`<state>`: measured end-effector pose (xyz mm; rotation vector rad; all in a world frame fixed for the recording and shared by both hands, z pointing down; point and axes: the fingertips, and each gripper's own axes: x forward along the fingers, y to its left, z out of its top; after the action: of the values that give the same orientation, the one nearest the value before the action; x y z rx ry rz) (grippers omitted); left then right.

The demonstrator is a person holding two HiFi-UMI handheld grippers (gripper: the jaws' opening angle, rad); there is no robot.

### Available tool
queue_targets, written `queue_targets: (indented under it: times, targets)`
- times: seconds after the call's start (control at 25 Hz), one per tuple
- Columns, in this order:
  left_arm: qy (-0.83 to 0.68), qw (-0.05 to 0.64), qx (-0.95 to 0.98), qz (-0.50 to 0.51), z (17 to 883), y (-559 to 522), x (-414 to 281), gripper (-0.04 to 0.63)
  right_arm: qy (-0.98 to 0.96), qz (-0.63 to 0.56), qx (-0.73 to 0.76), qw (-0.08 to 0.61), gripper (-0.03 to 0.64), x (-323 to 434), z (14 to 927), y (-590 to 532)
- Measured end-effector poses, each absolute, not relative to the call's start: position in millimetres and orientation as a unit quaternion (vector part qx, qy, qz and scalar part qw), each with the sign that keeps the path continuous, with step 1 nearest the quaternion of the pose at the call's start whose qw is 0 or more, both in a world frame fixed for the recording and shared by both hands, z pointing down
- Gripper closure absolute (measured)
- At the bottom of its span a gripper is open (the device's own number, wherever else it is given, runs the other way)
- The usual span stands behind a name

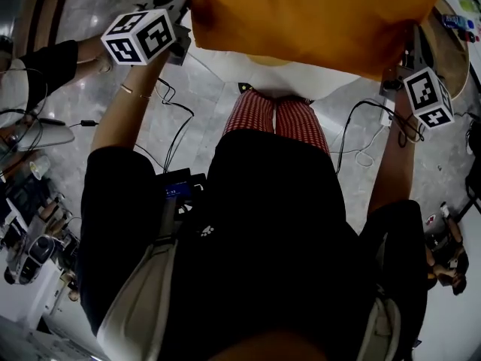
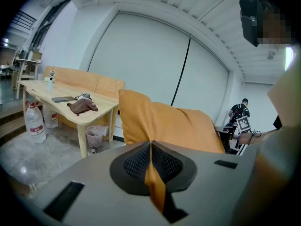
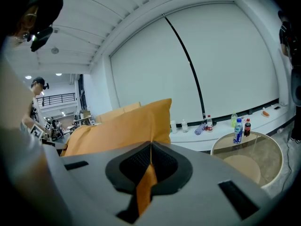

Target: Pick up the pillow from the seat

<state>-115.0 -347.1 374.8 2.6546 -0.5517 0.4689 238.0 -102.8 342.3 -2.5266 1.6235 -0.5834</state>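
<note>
Both grippers hold the orange pillow [image 1: 316, 17] up in front of me, clear of the white seat [image 1: 301, 81] below it. My left gripper [image 1: 183, 37] is shut on the pillow's left edge. In the left gripper view a fold of orange fabric is pinched between the pads of that gripper [image 2: 150, 147], and the pillow [image 2: 169, 124] stretches away to the right. My right gripper [image 1: 402, 62] is shut on the right edge. The right gripper view shows fabric clamped in its jaws [image 3: 150, 149], with the pillow [image 3: 120, 126] reaching off to the left.
Cables [image 1: 173, 134] trail over the marble floor beside my legs. A wooden table [image 2: 101, 108] with a brown cloth [image 2: 83, 106], a water jug [image 2: 34, 124] and a bin [image 2: 95, 136] stand to the left. On the right is a round glass table [image 3: 263, 173] with bottles [image 3: 239, 131].
</note>
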Motion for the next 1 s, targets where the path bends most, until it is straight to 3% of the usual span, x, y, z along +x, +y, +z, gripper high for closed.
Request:
queue_targets:
  times: [1.0]
  targets:
    - [-0.206,0.188,0.951,0.135,324,-340,-119,0.583,0.547,-0.163,-0.818,0.074,0.595,238,295,-97]
